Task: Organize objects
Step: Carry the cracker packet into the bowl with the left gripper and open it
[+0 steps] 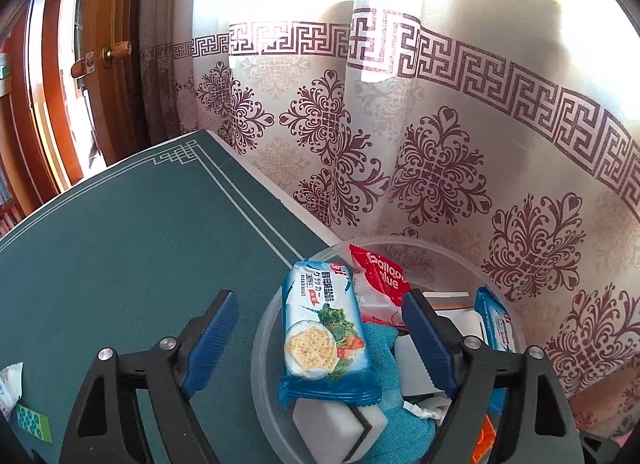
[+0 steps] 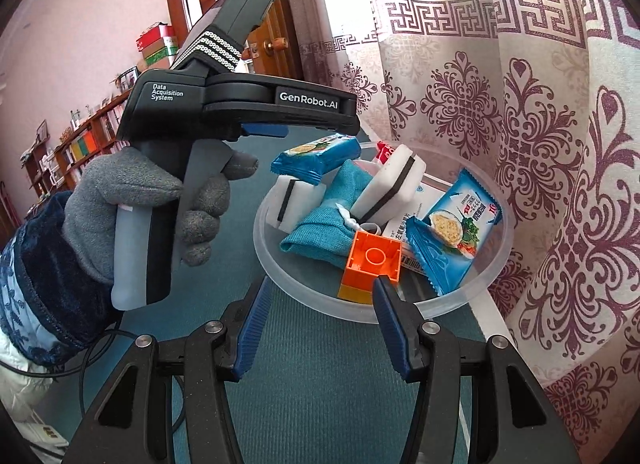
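- A gloved hand (image 2: 132, 220), in a grey knit glove with a dark blue patterned sleeve behind it, grips the handle of the left gripper (image 1: 320, 328) at the left of the right wrist view.
- In its own view that gripper's blue fingers (image 1: 212, 340) stand spread wide, with nothing pinched between them; they straddle a cracker packet (image 1: 320, 328) that lies propped on the near edge of the pile.
- A green table mat (image 1: 132, 248) with a pale line border covers the table; a small green patterned piece (image 1: 34, 422) lies at its left edge.
- A clear plastic bowl (image 2: 472, 288) stands on the mat, close against a patterned curtain (image 1: 440, 168).
- Inside the bowl: two white sponges (image 2: 384, 188) with a dark middle layer, a teal cloth (image 2: 320, 232), a red packet (image 1: 378, 276), an orange toy block (image 2: 372, 264) at the near rim, a white box with printed text (image 2: 416, 224) and a second cracker packet (image 2: 452, 236) leaning on the right side.
- The right gripper (image 2: 318, 328) hangs over the bowl's near rim, its fingers parted and empty; the right finger (image 2: 390, 328) appears to touch the orange block, though the angle leaves that unclear.
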A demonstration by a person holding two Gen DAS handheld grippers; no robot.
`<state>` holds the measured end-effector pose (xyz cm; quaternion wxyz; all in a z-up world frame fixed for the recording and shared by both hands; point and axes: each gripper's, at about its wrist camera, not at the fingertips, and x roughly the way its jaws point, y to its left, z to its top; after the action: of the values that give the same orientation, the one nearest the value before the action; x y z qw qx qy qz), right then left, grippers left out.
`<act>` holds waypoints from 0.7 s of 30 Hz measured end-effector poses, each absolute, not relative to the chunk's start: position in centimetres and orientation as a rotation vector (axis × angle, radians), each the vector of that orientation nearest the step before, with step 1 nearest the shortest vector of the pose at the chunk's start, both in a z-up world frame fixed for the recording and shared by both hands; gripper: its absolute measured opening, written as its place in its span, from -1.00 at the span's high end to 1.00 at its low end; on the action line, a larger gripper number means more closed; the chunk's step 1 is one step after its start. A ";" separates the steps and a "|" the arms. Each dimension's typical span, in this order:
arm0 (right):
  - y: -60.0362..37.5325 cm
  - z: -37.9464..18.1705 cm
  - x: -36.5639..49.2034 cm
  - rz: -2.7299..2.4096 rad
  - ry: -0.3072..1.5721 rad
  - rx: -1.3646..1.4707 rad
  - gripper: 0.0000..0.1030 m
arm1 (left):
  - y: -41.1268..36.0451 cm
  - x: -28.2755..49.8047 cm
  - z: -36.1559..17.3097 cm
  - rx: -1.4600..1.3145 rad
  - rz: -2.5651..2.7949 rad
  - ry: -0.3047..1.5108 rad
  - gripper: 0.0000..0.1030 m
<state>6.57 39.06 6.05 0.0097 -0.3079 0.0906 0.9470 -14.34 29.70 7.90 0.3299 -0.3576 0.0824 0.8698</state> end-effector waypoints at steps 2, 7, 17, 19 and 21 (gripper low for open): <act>39.0 6.1 6.6 2.959 0.280 -0.959 -0.05 | 29.2 -14.4 7.7 -0.961 2.277 0.199 -0.68; 39.0 6.2 6.7 2.961 0.277 -0.953 -0.05 | 27.0 -15.0 8.4 -0.960 2.375 0.138 -0.68; 38.8 6.4 6.8 2.964 0.276 -0.950 -0.05 | 28.2 -15.8 7.0 -0.935 2.490 0.334 -0.69; 38.9 6.5 6.8 2.964 0.281 -0.946 -0.05 | 28.6 -15.1 6.8 -0.898 2.489 0.351 -0.69; 38.9 6.5 6.8 2.963 0.285 -0.942 -0.05 | 29.4 -14.7 6.3 -0.923 2.438 0.398 -0.72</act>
<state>6.81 38.92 6.52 0.0096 -0.3016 0.0914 0.9490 -14.70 29.35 6.27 0.2497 -0.3388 0.1462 0.8952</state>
